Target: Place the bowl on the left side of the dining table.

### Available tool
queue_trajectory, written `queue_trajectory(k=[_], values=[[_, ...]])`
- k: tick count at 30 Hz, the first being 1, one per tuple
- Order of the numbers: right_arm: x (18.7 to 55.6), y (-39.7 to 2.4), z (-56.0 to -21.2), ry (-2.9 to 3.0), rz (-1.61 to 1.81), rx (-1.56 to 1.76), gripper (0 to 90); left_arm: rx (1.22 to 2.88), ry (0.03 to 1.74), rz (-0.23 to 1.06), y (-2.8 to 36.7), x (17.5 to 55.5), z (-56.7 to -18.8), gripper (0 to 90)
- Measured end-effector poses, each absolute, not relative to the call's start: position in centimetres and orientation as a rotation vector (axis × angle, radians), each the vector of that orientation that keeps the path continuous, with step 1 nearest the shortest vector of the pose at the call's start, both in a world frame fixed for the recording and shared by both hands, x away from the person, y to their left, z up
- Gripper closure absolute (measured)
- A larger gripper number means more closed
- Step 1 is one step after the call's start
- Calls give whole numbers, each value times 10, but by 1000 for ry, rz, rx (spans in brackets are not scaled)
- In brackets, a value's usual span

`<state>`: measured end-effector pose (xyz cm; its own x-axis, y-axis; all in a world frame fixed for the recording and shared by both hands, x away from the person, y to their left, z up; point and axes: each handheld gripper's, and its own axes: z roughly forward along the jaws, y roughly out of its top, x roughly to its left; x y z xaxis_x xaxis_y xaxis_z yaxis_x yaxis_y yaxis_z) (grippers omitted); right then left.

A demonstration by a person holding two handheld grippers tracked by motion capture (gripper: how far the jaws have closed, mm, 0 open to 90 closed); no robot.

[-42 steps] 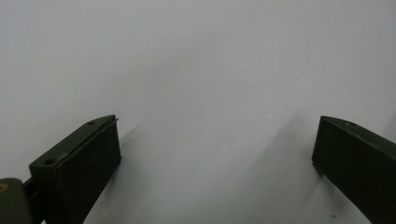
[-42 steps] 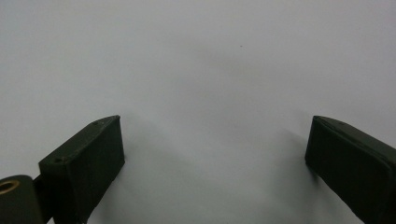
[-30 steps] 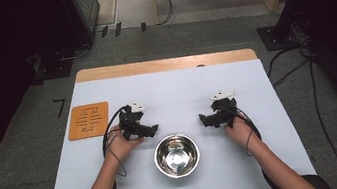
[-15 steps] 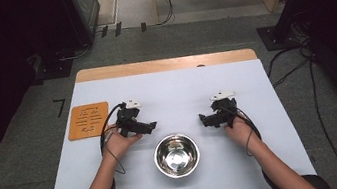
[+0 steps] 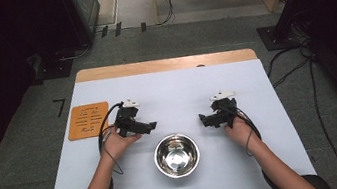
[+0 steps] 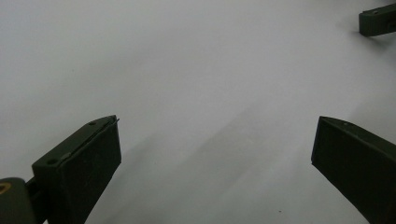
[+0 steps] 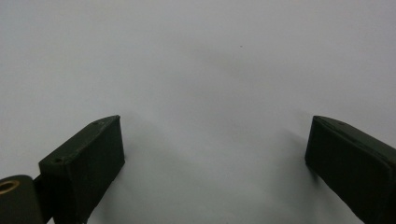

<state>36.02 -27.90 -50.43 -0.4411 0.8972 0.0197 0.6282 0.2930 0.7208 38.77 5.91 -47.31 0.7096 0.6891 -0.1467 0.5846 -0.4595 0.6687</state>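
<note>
1. While both tools hang just above the table (image 5: pixel 170 84), the left gripper (image 5: pixel 151 126) has its jaws spread wide with nothing between them; the left gripper view shows bare white surface in the gap.
2. The right gripper (image 5: pixel 202 119) is spread wide and empty too, and its own view shows plain tabletop between the two black jaws.
3. In the high view the two grippers point inward toward each other, well apart, each held by a hand (image 5: pixel 119 143) that comes in from the near edge.
4. The steel bowl (image 5: pixel 176 154) sits upright on the table between the forearms, near the person's edge, slightly nearer than both gripper tips and touched by neither.
5. Judging from this, the step in hand is the approach to the bowl, and it looks barely begun.
6. To do it well, a gripper probably needs to turn down toward the rim and straddle the thin wall, one jaw inside and one outside, before closing.
7. The polished wall is likely slippery, so a square, deep bite on the rim should hold better than a fingertip pinch.
8. The orange mat (image 5: pixel 88 120) lies flat near the left edge, beyond the left hand and well apart from the bowl.
</note>
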Motion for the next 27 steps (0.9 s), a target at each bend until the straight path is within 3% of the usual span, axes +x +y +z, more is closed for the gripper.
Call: queue_trajectory(k=[1, 2, 3, 21, 23, 27], values=[[360, -279, -504, 2178, 943, 1369, 43, 2187, 965, 184, 59, 387, -472, 18], [360, -279, -504, 2178, 944, 1369, 43, 2179, 961, 183, 61, 387, -471, 138], [360, -279, -504, 2178, 943, 1369, 43, 2183, 958, 179, 61, 387, -471, 162], [360, -279, -504, 2178, 943, 1368, 43, 2183, 908, 145, 58, 380, -461, 163], [360, -279, -504, 2178, 944, 1368, 43, 2180, 895, 140, 58, 379, -460, 227], [360, -279, -504, 2178, 944, 1369, 43, 2182, 879, 125, 57, 377, -459, 254]])
